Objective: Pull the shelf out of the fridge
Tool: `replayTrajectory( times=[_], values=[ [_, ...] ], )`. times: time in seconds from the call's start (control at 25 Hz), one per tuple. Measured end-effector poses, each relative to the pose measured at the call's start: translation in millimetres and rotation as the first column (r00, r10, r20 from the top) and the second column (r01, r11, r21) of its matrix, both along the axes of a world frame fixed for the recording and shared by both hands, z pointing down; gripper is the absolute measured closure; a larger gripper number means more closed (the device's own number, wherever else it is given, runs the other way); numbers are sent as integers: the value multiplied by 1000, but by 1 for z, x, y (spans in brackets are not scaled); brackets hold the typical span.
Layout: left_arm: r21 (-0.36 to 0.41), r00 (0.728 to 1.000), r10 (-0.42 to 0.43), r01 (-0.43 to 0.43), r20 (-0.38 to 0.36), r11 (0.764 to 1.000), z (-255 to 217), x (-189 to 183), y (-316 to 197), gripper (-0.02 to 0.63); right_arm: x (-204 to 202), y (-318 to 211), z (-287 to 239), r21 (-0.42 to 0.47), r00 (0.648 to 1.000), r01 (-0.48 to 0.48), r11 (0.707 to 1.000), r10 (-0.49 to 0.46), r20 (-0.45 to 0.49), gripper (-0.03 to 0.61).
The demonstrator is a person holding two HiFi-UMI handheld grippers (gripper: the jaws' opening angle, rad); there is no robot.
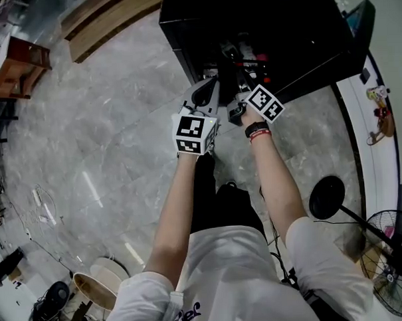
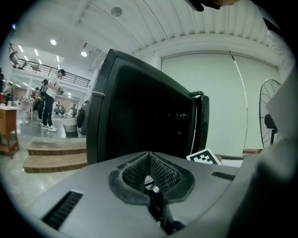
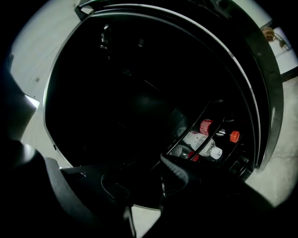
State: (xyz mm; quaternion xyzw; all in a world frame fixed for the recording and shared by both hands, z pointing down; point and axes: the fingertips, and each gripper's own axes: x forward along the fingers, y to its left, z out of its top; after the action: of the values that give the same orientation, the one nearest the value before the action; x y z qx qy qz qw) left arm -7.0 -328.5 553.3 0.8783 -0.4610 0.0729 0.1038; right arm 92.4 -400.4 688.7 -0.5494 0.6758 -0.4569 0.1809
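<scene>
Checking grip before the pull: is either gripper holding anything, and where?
Left gripper is shut on nothing. Right gripper points into the dark fridge; any hold cannot be told.

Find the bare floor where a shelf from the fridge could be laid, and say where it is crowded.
Bare: the grey floor left of the person, between the fridge and the wooden steps. Crowded: the right side, with the round stand base and the fan; also the door rack, full of bottles.
</scene>
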Motion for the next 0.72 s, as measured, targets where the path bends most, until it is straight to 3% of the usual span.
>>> replayTrajectory(
  times=[0.08, 0.24, 0.52, 0.72],
  values=[
    [-1, 1000, -3, 3, -12, 1000, 6, 2, -6, 594, 3, -9, 11, -18, 997, -23, 1000, 24, 68, 437],
    [-14, 1000, 6, -7, -23, 1000, 20, 9, -13, 594, 16, -23, 33, -56, 966, -106, 993, 116, 229, 406],
    [-22, 999, -14, 13, -39, 1000, 32, 10, -22, 594, 16, -43, 52, -37, 954, -115, 993, 121, 274, 377],
    [-13, 999, -18, 17, -31, 1000, 39, 6, -30, 594, 13, -65, 57, -49, 906, -154, 987, 161, 391, 334]
  ],
)
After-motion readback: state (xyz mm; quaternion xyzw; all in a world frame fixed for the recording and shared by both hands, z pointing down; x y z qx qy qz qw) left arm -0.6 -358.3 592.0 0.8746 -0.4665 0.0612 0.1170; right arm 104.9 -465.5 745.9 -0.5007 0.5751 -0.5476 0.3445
